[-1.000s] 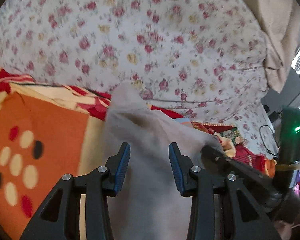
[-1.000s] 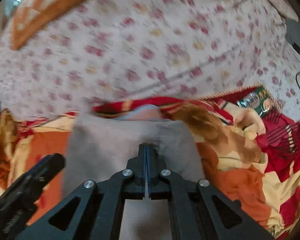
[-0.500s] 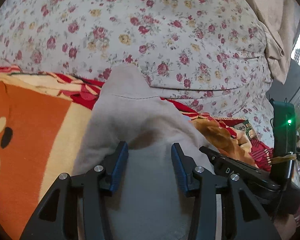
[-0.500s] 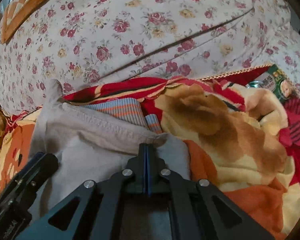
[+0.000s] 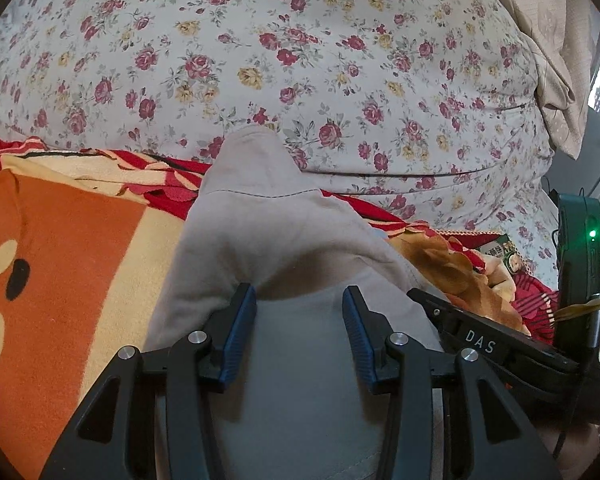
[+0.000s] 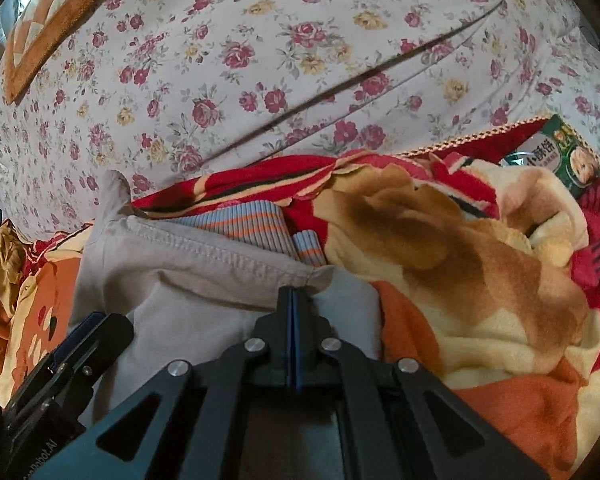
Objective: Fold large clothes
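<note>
A: Grey cotton, that's the garment (image 5: 284,240) — it lies on the orange-and-red blanket (image 5: 60,264), its far corner lapping onto the floral sheet (image 5: 300,60).

B: And the tools?

A: The right gripper (image 6: 292,308) has its jaws pressed flat together, pinching the stitched hem of the grey cloth right at the tips. The left gripper (image 5: 298,332) stands at a middling width; its jaws have just been opening, and the blue pads (image 5: 240,332) touch no fabric, though the garment lies beneath and between them.

B: So one side let go, one side clamped?

A: That's how I read it. A flap looks doubled over the body of the garment, so I'd judge one fold laid down.

B: What's left?

A: The right side has to release, the hump near the left pads wants smoothing, and more folds probably follow. A striped piece (image 6: 256,228) peeks out just beyond the hem; I can't tell whether it's part of the same garment.
</note>
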`<state>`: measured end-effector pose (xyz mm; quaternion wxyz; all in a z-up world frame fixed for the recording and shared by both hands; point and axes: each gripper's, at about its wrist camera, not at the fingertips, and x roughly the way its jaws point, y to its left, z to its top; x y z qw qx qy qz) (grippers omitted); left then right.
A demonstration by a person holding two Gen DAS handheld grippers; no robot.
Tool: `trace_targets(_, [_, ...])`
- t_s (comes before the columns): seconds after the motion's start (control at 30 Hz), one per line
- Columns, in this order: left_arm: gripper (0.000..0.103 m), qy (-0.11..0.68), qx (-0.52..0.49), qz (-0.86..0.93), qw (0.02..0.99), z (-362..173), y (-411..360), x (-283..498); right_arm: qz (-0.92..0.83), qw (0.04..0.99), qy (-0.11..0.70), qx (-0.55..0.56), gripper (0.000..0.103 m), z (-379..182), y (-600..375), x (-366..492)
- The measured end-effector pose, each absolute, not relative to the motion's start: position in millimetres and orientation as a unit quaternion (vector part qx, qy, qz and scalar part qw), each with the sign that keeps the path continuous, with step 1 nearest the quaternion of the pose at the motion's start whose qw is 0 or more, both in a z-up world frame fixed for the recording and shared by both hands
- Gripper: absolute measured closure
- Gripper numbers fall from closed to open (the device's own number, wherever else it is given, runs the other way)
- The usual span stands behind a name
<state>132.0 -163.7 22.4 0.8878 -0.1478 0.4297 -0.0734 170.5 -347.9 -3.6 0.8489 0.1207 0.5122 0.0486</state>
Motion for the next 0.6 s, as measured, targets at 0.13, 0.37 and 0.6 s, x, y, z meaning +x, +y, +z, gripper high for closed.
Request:
trace_targets(0.13, [0.065,0.43,-0.148,-0.074,0.888,22,-164,132,0.046,0.851,0.511,0.111,0.103,-4,-346,172])
trace_targets(0.37, [0.065,0.43,-0.153,-0.077,0.886,22,-162,131,0.053,0.852,0.508,0.117,0.103,-7,-350,175])
trace_targets(0.6, [0.058,0.487,-0.194,-0.139,0.84,47,-135,140,0.099,0.856,0.457,0.221,0.092,20,-387,161])
